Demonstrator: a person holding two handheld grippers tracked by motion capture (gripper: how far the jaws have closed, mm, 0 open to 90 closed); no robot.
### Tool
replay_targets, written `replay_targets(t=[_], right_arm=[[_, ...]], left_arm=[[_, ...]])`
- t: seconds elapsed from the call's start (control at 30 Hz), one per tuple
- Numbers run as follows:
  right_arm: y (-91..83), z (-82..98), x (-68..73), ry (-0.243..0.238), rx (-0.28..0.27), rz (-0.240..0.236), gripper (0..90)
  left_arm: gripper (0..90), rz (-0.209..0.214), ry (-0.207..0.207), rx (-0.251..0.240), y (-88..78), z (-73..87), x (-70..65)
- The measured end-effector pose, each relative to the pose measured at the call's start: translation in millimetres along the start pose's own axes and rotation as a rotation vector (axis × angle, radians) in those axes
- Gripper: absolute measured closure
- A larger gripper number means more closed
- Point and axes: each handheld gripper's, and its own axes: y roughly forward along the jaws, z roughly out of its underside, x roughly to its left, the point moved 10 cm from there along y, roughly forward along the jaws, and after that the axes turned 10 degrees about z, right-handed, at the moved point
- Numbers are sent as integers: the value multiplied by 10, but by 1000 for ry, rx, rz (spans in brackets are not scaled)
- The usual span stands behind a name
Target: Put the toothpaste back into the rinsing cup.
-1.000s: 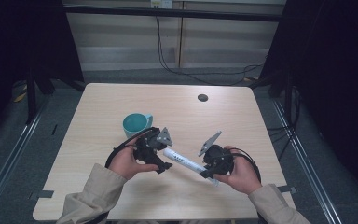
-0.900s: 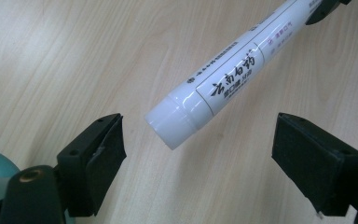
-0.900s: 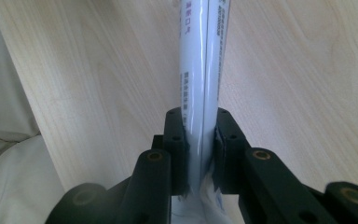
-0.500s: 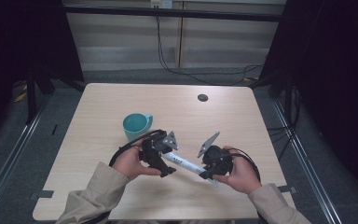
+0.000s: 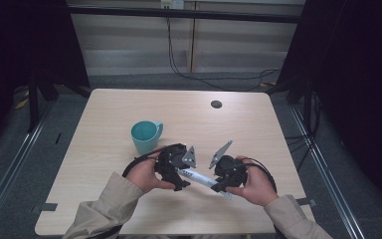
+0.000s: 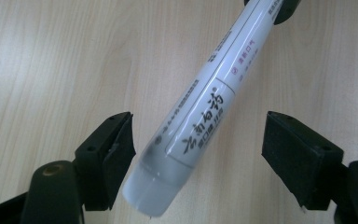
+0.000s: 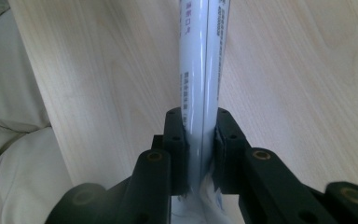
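Note:
A white toothpaste tube [image 5: 197, 178] with dark printed lettering lies slanted just above the table between my two hands. My right gripper [image 5: 219, 186] is shut on its flat crimped end, and in the right gripper view the pads [image 7: 179, 140] squeeze the tube [image 7: 203, 70] from both sides. My left gripper [image 5: 180, 180] is at the cap end. In the left gripper view the tube [image 6: 200, 107] runs between the spread jaws of the left gripper [image 6: 200, 140]; they have just been closing, the left pad [image 6: 116, 149] sits close beside the cap end, and the right pad [image 6: 293, 154] stands well clear.
A teal mug [image 5: 145, 135] stands upright just beyond my left hand. The light wooden table [image 5: 104, 124] has a small dark round spot [image 5: 216, 104] near its far edge. Cables and dark floor lie beyond the table.
My left gripper has edged a little to the right and away from the mug, along the tube's cap end. The right gripper and the tube have stayed put.

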Motion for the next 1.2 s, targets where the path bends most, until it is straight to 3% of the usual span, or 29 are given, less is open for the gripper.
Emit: replay_targets(t=[0.33, 0.63, 0.93, 1.1, 1.2], right_arm=[[-24, -103, 35, -31, -8, -4, 777], [-2, -145, 69, -39, -15, -21, 776], [6, -147, 88, -37, -23, -32, 775], [-16, -171, 92, -36, -32, -31, 775], [-29, -182, 97, -43, -35, -29, 775]], left_arm=[[322, 9, 14, 12, 3, 49, -38], [391, -1, 49, 61, 66, 107, -41], [447, 2, 24, 48, 100, 108, -60], [471, 2, 41, 74, 116, 117, -60], [496, -1, 30, 77, 124, 119, -62]])
